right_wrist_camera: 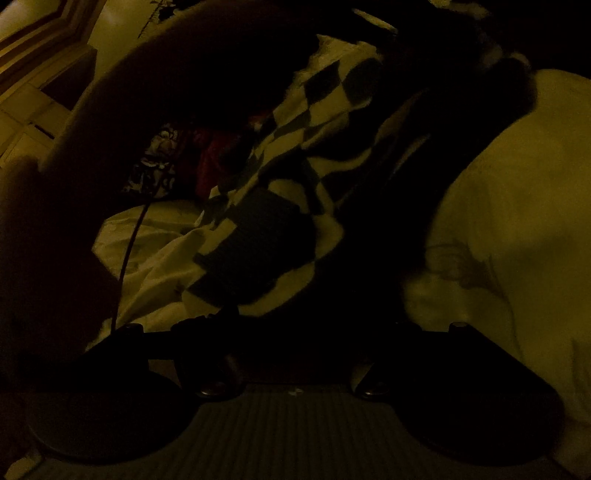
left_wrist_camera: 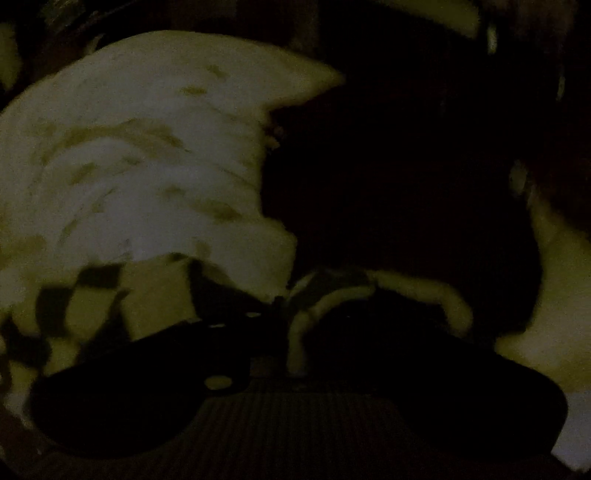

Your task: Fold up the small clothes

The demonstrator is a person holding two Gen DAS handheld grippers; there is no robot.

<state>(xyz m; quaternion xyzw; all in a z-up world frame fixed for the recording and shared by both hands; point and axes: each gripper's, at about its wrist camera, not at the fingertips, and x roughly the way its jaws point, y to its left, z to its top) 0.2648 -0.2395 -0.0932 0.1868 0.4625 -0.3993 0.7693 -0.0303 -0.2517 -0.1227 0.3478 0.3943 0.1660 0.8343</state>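
The scene is very dark. A black-and-white checkered garment (right_wrist_camera: 295,155) lies crumpled on a pale bed sheet (right_wrist_camera: 517,192); a corner of it shows in the left wrist view (left_wrist_camera: 99,295). My left gripper (left_wrist_camera: 291,314) looks shut on a pale fold of cloth (left_wrist_camera: 299,332) with a dark garment (left_wrist_camera: 388,184) draped in front. My right gripper (right_wrist_camera: 291,332) sits low against the checkered garment; its fingertips are lost in shadow.
A pale patterned sheet (left_wrist_camera: 140,155) covers the bed. A red and patterned pile of clothes (right_wrist_camera: 184,158) lies behind the checkered garment. A thin cable (right_wrist_camera: 129,251) runs across the left. Wooden furniture (right_wrist_camera: 48,33) stands at the far left.
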